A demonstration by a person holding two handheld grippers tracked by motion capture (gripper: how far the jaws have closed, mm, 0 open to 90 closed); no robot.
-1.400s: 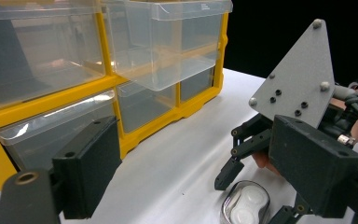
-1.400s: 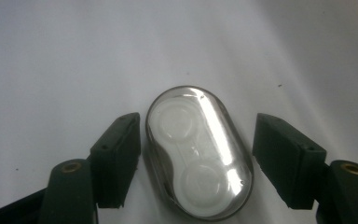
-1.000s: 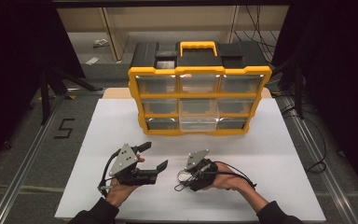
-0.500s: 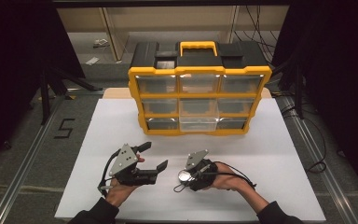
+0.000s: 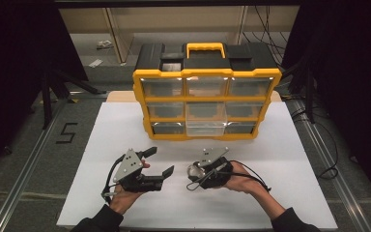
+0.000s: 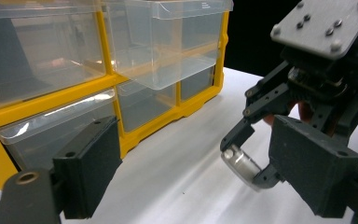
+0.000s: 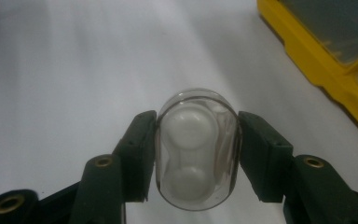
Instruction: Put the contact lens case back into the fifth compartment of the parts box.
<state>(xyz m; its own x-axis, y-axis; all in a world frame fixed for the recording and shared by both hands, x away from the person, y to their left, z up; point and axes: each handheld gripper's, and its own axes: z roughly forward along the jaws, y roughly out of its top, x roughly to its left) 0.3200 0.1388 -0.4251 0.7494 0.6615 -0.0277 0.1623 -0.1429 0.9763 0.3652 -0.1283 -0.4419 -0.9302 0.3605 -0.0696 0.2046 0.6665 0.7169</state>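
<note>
R gripper (image 7: pixel 196 161) lifted capsule (image 7: pixel 196 154); organizer (image 5: pixel 206 96) ahead.

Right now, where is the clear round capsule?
The clear round capsule sits clamped in the right tongs, above the white mat, in front of the yellow drawer organiser.

The drawer cabinet (image 5: pixel 206 92) stands at the far side of the surface (image 5: pixel 294 159), its drawers facing the person. Before it, near the close edge, the left gripper (image 5: pixel 160 162) sits left and the right gripper (image 5: pixel 196 175) just right of it — well apart from the cabinet. Between the right gripper's fingers (image 7: pixel 265 154) sits a small jar (image 7: pixel 196 149), held above the surface
</note>
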